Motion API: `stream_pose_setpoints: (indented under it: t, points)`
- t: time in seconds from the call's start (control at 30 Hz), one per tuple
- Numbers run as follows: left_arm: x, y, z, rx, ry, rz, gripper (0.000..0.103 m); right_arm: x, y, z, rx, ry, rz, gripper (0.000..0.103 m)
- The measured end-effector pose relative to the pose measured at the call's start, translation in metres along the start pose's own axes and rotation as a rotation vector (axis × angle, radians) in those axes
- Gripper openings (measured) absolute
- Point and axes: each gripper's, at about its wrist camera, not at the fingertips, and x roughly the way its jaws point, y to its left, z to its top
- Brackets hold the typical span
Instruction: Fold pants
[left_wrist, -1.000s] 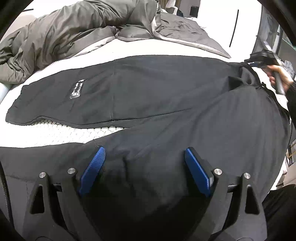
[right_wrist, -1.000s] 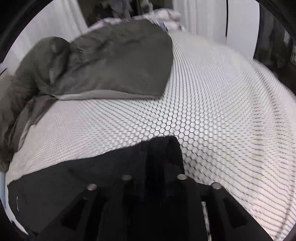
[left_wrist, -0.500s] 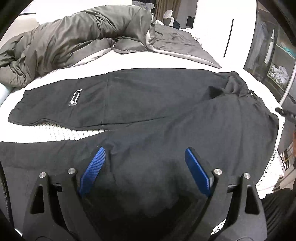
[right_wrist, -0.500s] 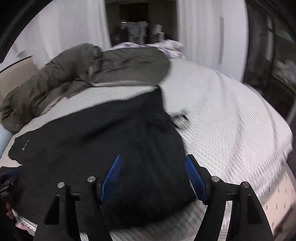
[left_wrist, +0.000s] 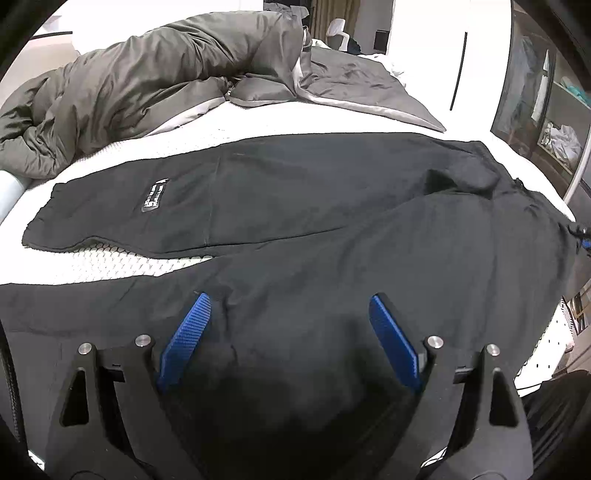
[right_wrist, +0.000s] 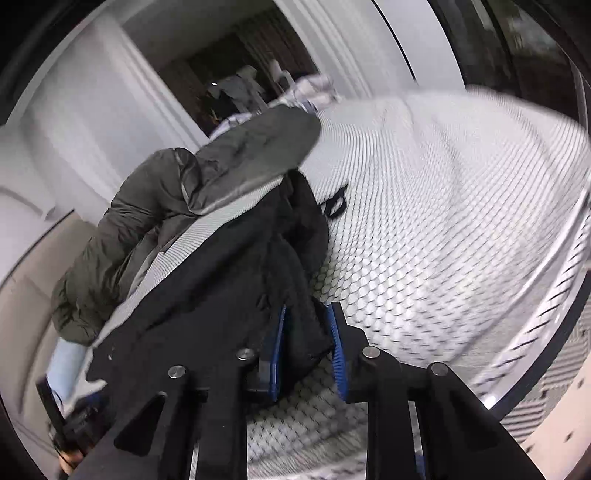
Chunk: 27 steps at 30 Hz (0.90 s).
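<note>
Left wrist view: black pants (left_wrist: 332, 221) lie spread on the white bed cover (left_wrist: 110, 264), the two legs running to the left side of the picture.
Upper leg: flat, with a small white label (left_wrist: 155, 195) near its end.
Lower leg: passes under the left gripper (left_wrist: 290, 306), and a strip of the honeycomb-pattern cover shows between the legs.
Left gripper: blue pads wide apart above the black cloth; nothing is pinched between them.
Waist: bunched at the right edge of the bed, where a small part of the right gripper (left_wrist: 583, 240) shows.
Right wrist view: blurred; the right gripper (right_wrist: 306, 325) has just been closing, and its pads stand narrow with a fold of the pants (right_wrist: 229, 288) at the waist edge between them, pressed on both sides.
Drawstring: a black loop (right_wrist: 334, 206) lies on the cover just beside the waist.
Blanket: a grey-green blanket (left_wrist: 147, 81) is heaped at the far side of the bed, beyond the pants.
</note>
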Motion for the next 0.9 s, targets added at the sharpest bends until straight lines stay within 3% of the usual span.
stream_pose_setpoints:
  t: [0.17, 0.23, 0.27, 0.3, 0.37, 0.5, 0.57, 0.7, 0.77, 0.8, 0.83, 0.9]
  points:
    - [0.0, 0.005, -0.001, -0.016, 0.009, 0.019, 0.086, 0.027, -0.023, -0.019, -0.02, 0.142, -0.196, 0.03]
    - [-0.004, 0.005, -0.001, -0.017, -0.005, 0.006, 0.086, 0.01, 0.0, -0.017, -0.127, 0.051, -0.273, 0.061]
    - [-0.007, 0.005, -0.002, -0.013, -0.014, -0.002, 0.086, 0.004, 0.01, -0.016, -0.166, 0.013, -0.296, 0.069]
    - [-0.009, 0.002, -0.002, -0.004, -0.023, -0.008, 0.086, -0.006, 0.02, -0.016, -0.205, -0.029, -0.301, 0.076]
    - [-0.01, -0.003, 0.0, 0.01, -0.03, -0.018, 0.086, -0.022, 0.04, -0.018, -0.251, -0.085, -0.255, 0.076]
    - [-0.005, -0.039, 0.007, 0.105, -0.042, -0.081, 0.087, -0.005, 0.103, -0.025, -0.418, -0.023, -0.129, 0.082]
    - [0.004, -0.056, 0.009, 0.151, -0.025, -0.102, 0.087, 0.02, 0.138, -0.033, -0.508, 0.044, -0.058, 0.083]
    - [0.026, -0.084, 0.011, 0.147, 0.091, -0.278, 0.087, 0.083, 0.204, -0.06, -0.613, 0.192, 0.09, 0.083]
    - [0.03, -0.094, 0.008, 0.207, 0.097, -0.251, 0.087, 0.112, 0.23, -0.076, -0.68, 0.269, 0.124, 0.075]
    - [0.033, -0.095, 0.006, 0.233, 0.105, -0.223, 0.087, 0.121, 0.241, -0.087, -0.729, 0.31, 0.12, 0.058]
    - [0.035, -0.094, 0.003, 0.239, 0.113, -0.209, 0.087, 0.131, 0.248, -0.096, -0.778, 0.355, 0.085, 0.051]
    - [0.037, -0.082, -0.001, 0.213, 0.117, -0.223, 0.087, 0.143, 0.249, -0.104, -0.839, 0.372, 0.048, 0.051]
